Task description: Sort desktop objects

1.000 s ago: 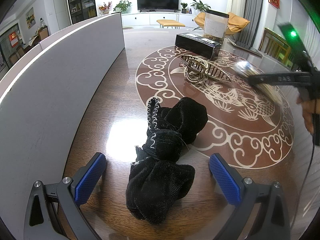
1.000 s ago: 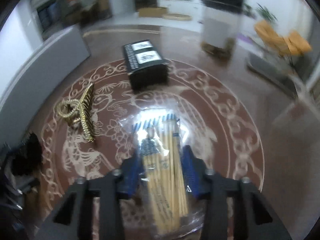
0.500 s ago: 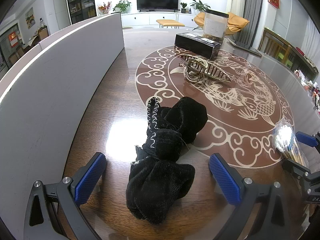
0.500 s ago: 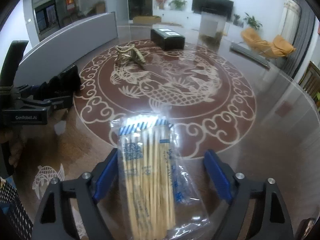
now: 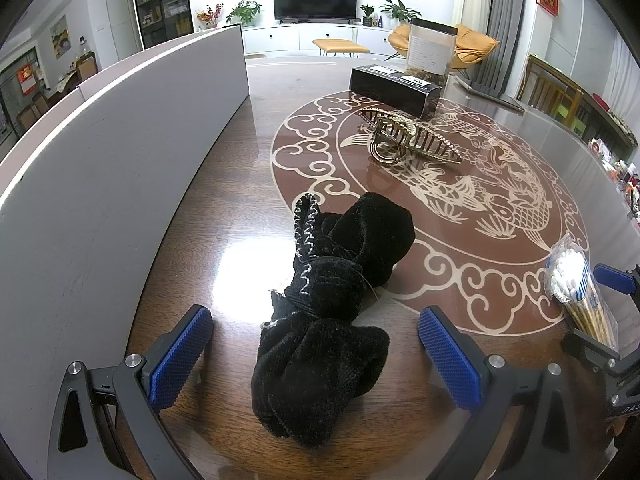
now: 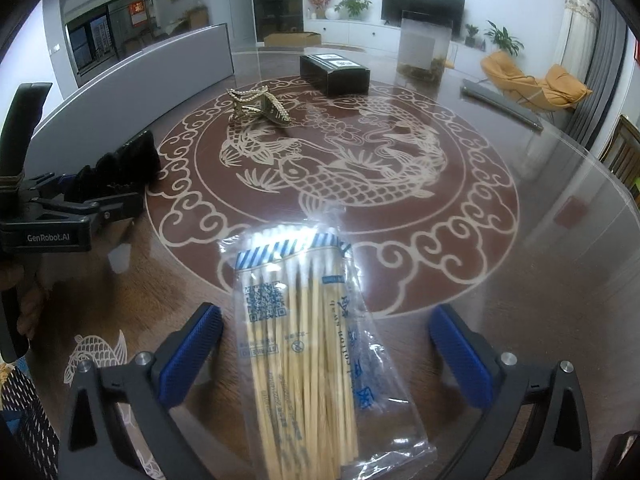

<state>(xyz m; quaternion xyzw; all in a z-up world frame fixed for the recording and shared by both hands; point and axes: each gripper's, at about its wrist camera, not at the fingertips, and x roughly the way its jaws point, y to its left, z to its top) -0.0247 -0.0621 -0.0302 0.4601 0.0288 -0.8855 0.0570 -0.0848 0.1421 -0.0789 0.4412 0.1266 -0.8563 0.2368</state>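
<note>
The right gripper (image 6: 326,354) points down at the table (image 6: 540,240) with its jaws opening, now spread wide. The bag of cotton swabs (image 6: 308,344) lies flat on the glass between the two blue pads (image 6: 191,354), clear of both: a gap shows on either side of the plastic. Its cotton tips point toward the far side, reaching the scrolled border of the round fish emblem (image 6: 332,176), while the wooden stick ends run back toward the near edge under the gripper body. The bag sits slightly closer to the left pad than to the right one.

The left gripper (image 5: 316,352) is also released, jaws wide apart, hanging over the black velvet cloth (image 5: 332,312). The bunched cloth lies between its pads without touching either and stretches away toward the far side, onto the rim of the emblem. In the left wrist view the swab bag appears at the right edge, near the cloth but apart from it.

Farther off, a gold hair claw (image 5: 408,142) rests on the emblem, and a black box (image 5: 394,88) lies beyond it, with a clear container (image 5: 430,50) just behind. A grey board (image 5: 120,152) stands along the left side of the table.
</note>
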